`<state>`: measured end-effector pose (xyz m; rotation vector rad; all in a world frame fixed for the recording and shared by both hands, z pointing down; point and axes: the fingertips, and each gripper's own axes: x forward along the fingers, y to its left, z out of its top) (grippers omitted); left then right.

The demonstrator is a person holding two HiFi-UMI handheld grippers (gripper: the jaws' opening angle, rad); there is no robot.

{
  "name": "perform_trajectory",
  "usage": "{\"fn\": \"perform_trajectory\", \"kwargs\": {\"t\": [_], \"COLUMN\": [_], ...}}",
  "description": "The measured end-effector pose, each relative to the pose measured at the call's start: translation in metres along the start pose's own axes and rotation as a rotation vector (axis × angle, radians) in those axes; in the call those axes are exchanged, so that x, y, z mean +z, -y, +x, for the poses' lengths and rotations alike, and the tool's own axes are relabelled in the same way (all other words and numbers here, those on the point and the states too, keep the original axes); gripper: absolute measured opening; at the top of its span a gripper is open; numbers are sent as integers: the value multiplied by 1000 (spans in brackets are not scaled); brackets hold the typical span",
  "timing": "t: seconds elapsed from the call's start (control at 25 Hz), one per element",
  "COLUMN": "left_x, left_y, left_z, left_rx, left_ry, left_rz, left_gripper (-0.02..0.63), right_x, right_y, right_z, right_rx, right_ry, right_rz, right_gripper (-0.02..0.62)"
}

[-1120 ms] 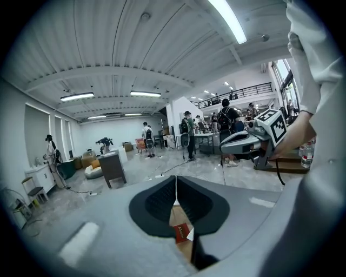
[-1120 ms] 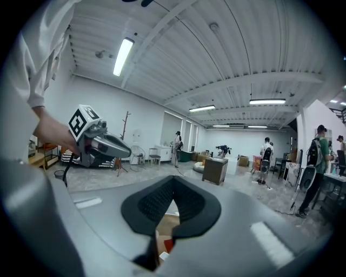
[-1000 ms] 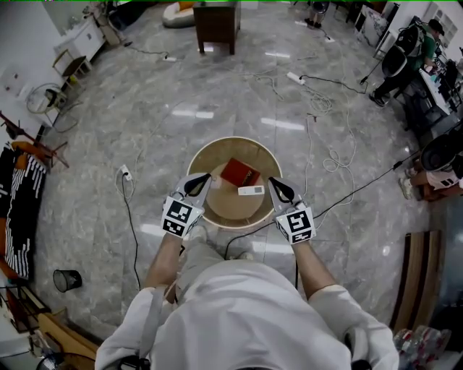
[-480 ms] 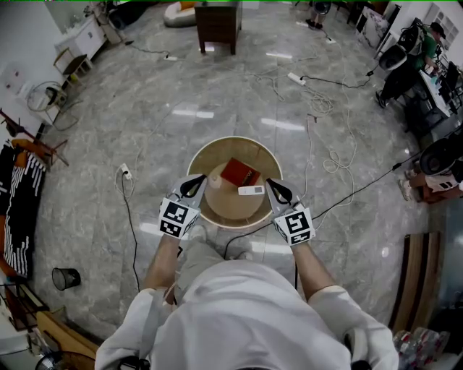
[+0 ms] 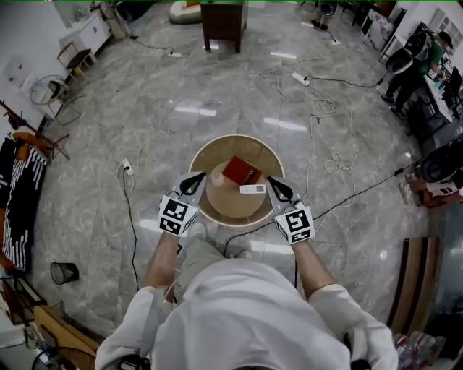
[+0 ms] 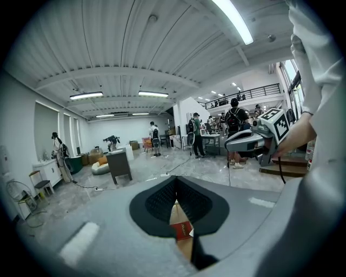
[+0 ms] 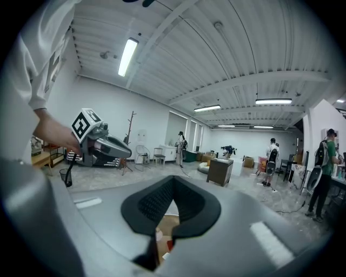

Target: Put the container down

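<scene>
A round beige container [image 5: 235, 139] hangs over the marble floor in front of me, seen from above in the head view. Inside it lie a red box [image 5: 241, 171] and a small white flat item [image 5: 252, 189]. My left gripper [image 5: 197, 181] is shut on the container's left rim, and my right gripper [image 5: 273, 185] is shut on its right rim. In the left gripper view the jaws [image 6: 175, 205] meet over the tan wall, with the red box [image 6: 183, 230] showing below. The right gripper view shows its jaws [image 7: 170, 208] closed over the tan wall [image 7: 167, 223].
Cables [image 5: 318, 101] trail across the floor ahead and to the right. A power strip [image 5: 124, 172] lies at the left and a black bin [image 5: 64, 272] at the lower left. A dark wooden cabinet [image 5: 223, 22] stands far ahead. People [image 5: 427, 50] are at the right edge.
Both grippers keep their hold on the container, which stays in the same place. Only the head view has shifted slightly.
</scene>
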<state>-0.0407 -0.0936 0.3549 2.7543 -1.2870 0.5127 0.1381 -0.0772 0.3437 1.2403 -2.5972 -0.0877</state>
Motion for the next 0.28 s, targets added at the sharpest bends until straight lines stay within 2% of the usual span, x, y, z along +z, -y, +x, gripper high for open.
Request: {"fn": "perform_trajectory", "kwargs": {"t": [0.28], "left_x": [-1], "left_y": [2], "left_z": [-7], "left_rx": [3], "left_ry": [-16], "left_rz": [-7], "left_gripper": [6], "right_x": [2], "right_y": [-7], "right_z": [-1], "right_rx": [15], "right_ry": [-9], "right_rz": [1], "right_gripper": [5]}}
